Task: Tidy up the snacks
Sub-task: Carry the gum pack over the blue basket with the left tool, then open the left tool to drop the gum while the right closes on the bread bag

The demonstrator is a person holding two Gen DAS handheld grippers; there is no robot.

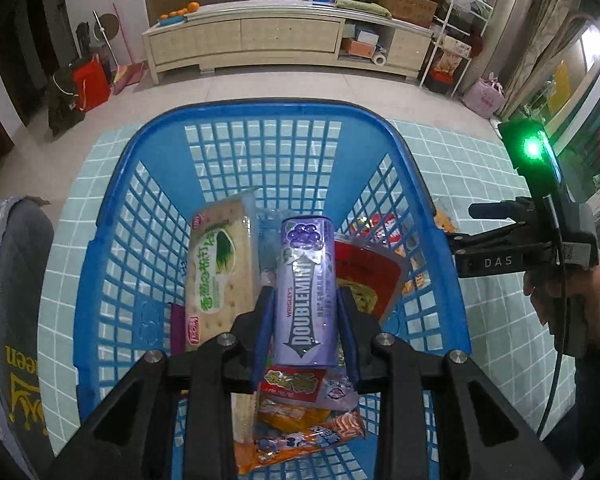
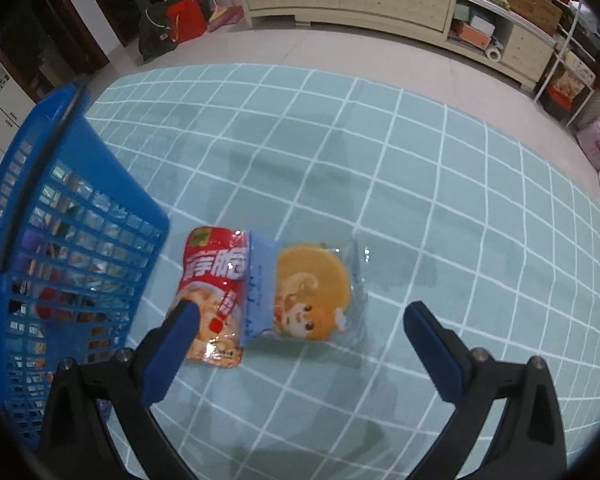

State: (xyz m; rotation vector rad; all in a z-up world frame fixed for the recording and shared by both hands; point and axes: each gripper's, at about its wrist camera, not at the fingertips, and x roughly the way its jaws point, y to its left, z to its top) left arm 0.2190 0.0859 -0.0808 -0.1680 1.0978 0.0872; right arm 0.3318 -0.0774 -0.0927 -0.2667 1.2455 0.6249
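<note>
Purple gum pack point(image 1: 305, 292): long, shiny, white "DOUBLEMINT" letters, grapes on top.
Left gripper point(image 1: 306, 304): blue pads squeeze both sides of the gum pack, over the blue plastic basket point(image 1: 112, 208).
Basket: full of cracker and snack packs.
Right gripper point(image 2: 300, 320): fingers wide apart, nothing between them, above the red snack bag point(image 2: 216, 280) and round cake pack point(image 2: 312, 288) on the green mat point(image 2: 420, 184).

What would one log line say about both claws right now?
left claw: shut on Doublemint gum pack, over blue basket | right claw: open, above red snack bag and cake packet on mat
</note>
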